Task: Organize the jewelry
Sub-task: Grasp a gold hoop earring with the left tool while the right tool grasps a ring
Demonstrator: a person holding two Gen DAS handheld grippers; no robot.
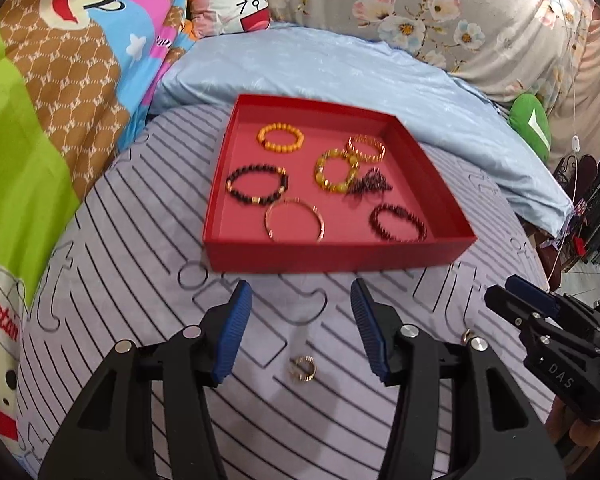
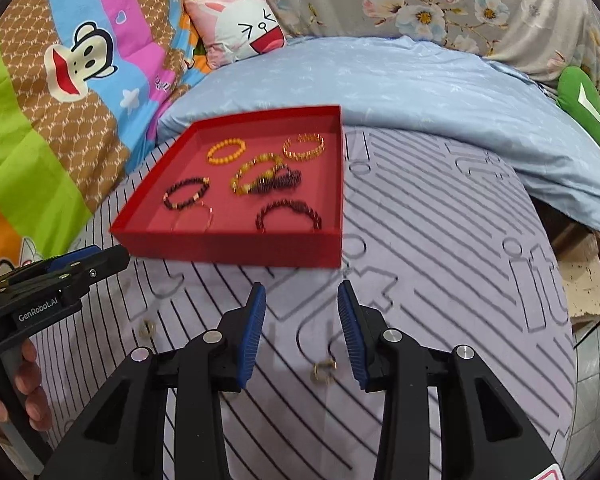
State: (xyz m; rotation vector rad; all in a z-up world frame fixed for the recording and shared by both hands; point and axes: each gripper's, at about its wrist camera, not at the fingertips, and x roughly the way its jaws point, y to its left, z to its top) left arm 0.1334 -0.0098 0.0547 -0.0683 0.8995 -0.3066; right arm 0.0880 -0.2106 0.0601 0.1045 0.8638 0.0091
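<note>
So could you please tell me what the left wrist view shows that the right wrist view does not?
Only the left wrist view shows the left gripper head-on, open above a gold ring, with the right gripper at its side.

Only the right wrist view shows the right gripper head-on, open, another ring near its right finger, and the hand holding the left gripper.

Both show the red tray of bracelets on the striped sheet.

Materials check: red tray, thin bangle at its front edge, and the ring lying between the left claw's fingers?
Red tray: looks like matte paperboard, given its thin straight walls, crisp corners and lack of sheen.
Thin bangle: probably metal in a rose-gold tone; it is a slim rigid hoop with a slight glint.
Ring: likely gold-coloured metal with bright highlights; too blurred to tell more.
</note>
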